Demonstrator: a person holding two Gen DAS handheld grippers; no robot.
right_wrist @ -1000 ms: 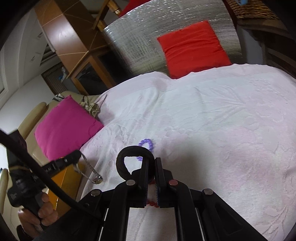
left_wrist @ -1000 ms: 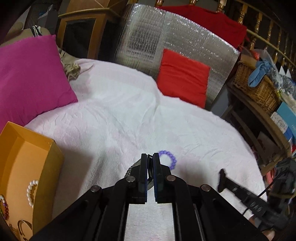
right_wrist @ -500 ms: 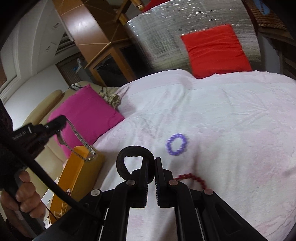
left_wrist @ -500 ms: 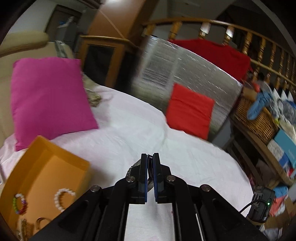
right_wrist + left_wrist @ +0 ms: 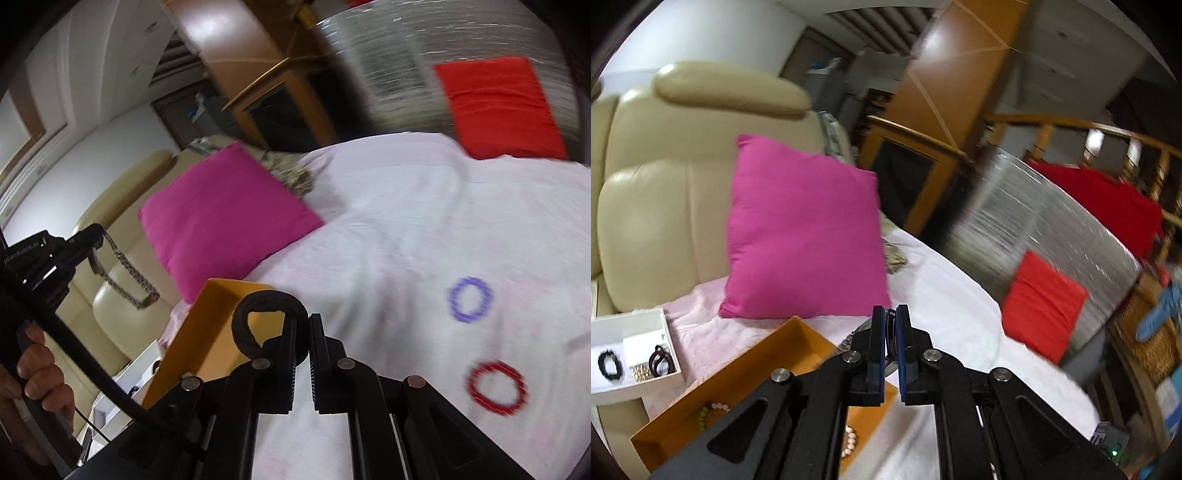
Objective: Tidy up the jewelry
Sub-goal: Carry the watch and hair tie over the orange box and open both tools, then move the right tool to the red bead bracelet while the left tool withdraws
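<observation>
Both sets of fingers are clamped down on something right now. The left gripper (image 5: 894, 325) has its fingers pinching a silver metal watch band (image 5: 127, 275), which hangs off the tips in a loose loop out over the cream sofa (image 5: 657, 206); from the left wrist view only a bit of the band peeks out beside the fingers. A hand (image 5: 37, 373) is wrapped around that gripper's handle. The right gripper (image 5: 303, 332) has its fingers pressed together on a black fabric loop (image 5: 255, 314), some kind of band or hair tie, which curls up and to the left of the tips. Just past both grippers sits the orange box (image 5: 746, 373), open on the pink bedspread (image 5: 406, 229), with a pearl bracelet (image 5: 849, 441) and a green beaded one (image 5: 703, 415) lying inside, partly hidden by the gripper body. Left of it there's a white tray (image 5: 670, 354) holding a black beaded bracelet (image 5: 609, 363), a dark maroon loop (image 5: 659, 360) and something small and gold. Further out on the bedspread, well apart from the box, a purple bead bracelet (image 5: 471, 299) and a red bead bracelet (image 5: 496, 387) lie near each other. A magenta pillow (image 5: 801, 232) leans against the sofa behind the box, and a red pillow (image 5: 1041, 306) sits at the far edge of the bed against a silver foil panel (image 5: 1034, 221).
</observation>
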